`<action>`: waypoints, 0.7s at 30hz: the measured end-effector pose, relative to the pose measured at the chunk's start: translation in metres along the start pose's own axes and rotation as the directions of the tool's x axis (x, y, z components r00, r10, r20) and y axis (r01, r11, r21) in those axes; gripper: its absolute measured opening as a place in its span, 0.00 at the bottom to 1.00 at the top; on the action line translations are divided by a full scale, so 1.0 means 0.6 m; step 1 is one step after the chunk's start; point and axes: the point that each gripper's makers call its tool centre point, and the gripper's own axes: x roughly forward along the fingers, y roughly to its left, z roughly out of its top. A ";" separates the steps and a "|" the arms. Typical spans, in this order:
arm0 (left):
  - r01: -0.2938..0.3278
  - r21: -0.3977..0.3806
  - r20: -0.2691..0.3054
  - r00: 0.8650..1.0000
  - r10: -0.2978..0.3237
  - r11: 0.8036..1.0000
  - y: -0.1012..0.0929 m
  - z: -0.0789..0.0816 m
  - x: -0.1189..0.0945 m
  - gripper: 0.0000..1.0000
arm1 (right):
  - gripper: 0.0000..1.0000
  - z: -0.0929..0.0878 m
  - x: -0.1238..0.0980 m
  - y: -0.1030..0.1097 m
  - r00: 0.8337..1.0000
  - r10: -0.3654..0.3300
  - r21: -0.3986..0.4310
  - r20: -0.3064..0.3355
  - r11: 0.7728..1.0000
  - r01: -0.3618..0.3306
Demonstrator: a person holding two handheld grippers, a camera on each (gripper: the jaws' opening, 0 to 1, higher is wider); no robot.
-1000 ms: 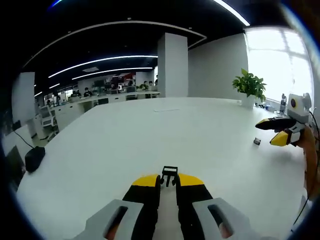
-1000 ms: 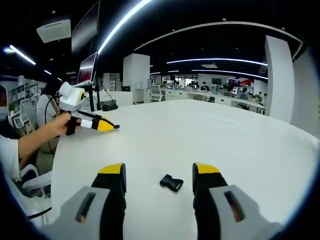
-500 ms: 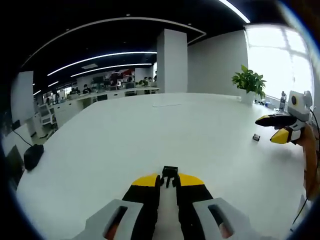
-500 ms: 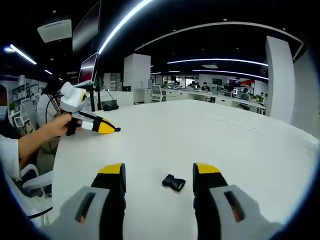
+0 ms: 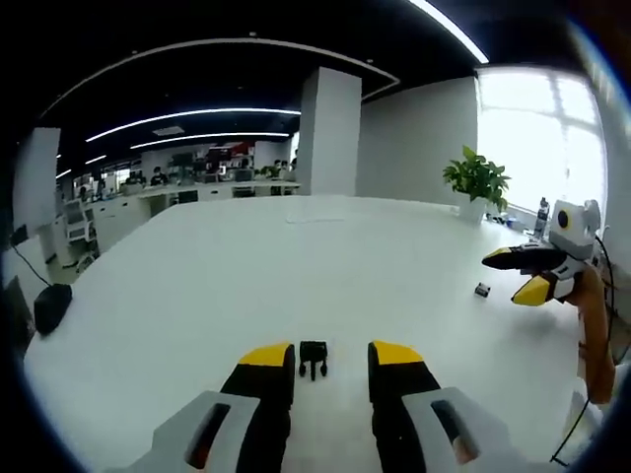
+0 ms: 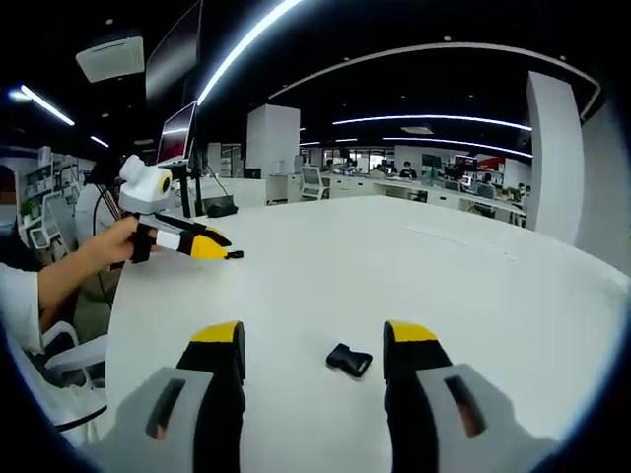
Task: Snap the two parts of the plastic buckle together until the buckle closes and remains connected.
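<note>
Two buckle halves lie apart on the white tabletop. The pronged buckle part rests between the left gripper's jaws, which stand wide open and hold nothing. The socket buckle part lies between the right gripper's equally spread, empty jaws. Bare surface surrounds both pieces. A black mouse sits near the tabletop's left edge; a potted plant stands far off.

The table is smooth, matt white; both buckle parts look like black plastic with a slight sheen.
</note>
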 end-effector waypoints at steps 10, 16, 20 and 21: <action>-0.048 0.306 0.129 0.992 0.008 0.951 0.033 0.061 0.001 0.70 | 0.57 -0.009 -0.002 -0.003 1.000 0.002 0.005 -0.006 1.000 -0.002; -0.026 0.467 0.154 0.987 -0.053 0.884 0.038 0.081 -0.001 0.73 | 0.57 -0.016 -0.003 -0.007 1.000 0.000 0.009 -0.016 1.000 0.000; 0.025 0.464 0.125 0.988 -0.093 0.886 0.042 0.078 0.002 0.83 | 0.57 -0.018 -0.003 -0.006 1.000 0.002 0.008 -0.022 1.000 -0.002; 0.034 0.458 0.122 0.987 -0.101 0.888 0.044 0.079 0.003 0.84 | 0.57 -0.018 -0.003 -0.006 1.000 0.004 0.009 -0.023 1.000 -0.004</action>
